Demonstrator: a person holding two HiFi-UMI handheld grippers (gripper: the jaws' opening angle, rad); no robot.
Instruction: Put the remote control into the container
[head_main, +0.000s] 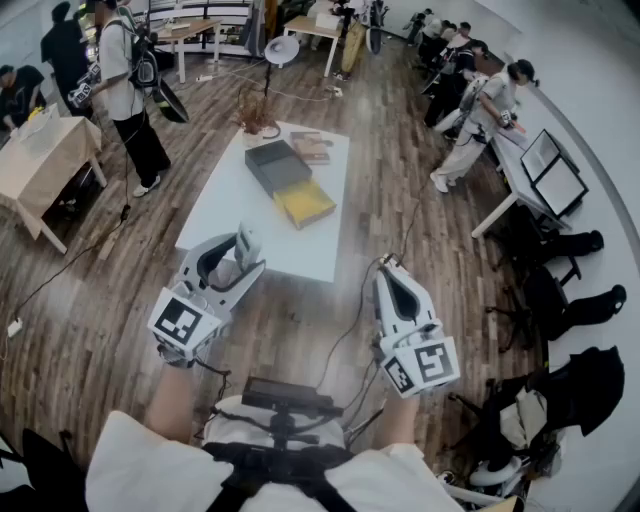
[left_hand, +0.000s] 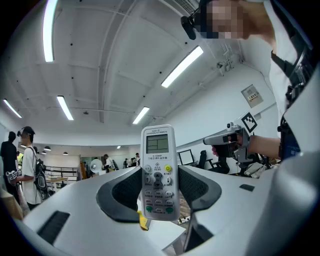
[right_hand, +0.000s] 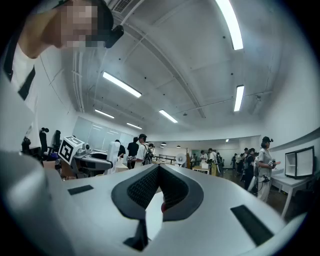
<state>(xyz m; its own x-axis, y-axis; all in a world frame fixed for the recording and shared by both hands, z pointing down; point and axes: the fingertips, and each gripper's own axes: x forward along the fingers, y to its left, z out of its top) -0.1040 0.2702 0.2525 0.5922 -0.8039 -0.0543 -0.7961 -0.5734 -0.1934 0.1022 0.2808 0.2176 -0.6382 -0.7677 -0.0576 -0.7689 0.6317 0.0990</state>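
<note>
A white remote control (left_hand: 158, 150) with a small screen and rows of buttons stands upright between the dark pads of my left gripper (left_hand: 158, 174), which is shut on it. In the head view the left gripper (head_main: 243, 258) holds the remote (head_main: 247, 240) in the air, short of the near edge of the white table (head_main: 228, 200). On that table lie a dark grey container (head_main: 277, 166) and a yellow one (head_main: 305, 203). My right gripper (head_main: 385, 268) hangs in the air to the right, its jaws (right_hand: 159, 171) shut with nothing between them.
Books (head_main: 313, 147) and a dried plant (head_main: 256, 118) sit at the table's far end. A cable runs over the wooden floor (head_main: 400, 200). Several people stand around, one (head_main: 130, 95) at the left and one (head_main: 478, 120) by the desks at the right. A beige table (head_main: 40, 160) is far left.
</note>
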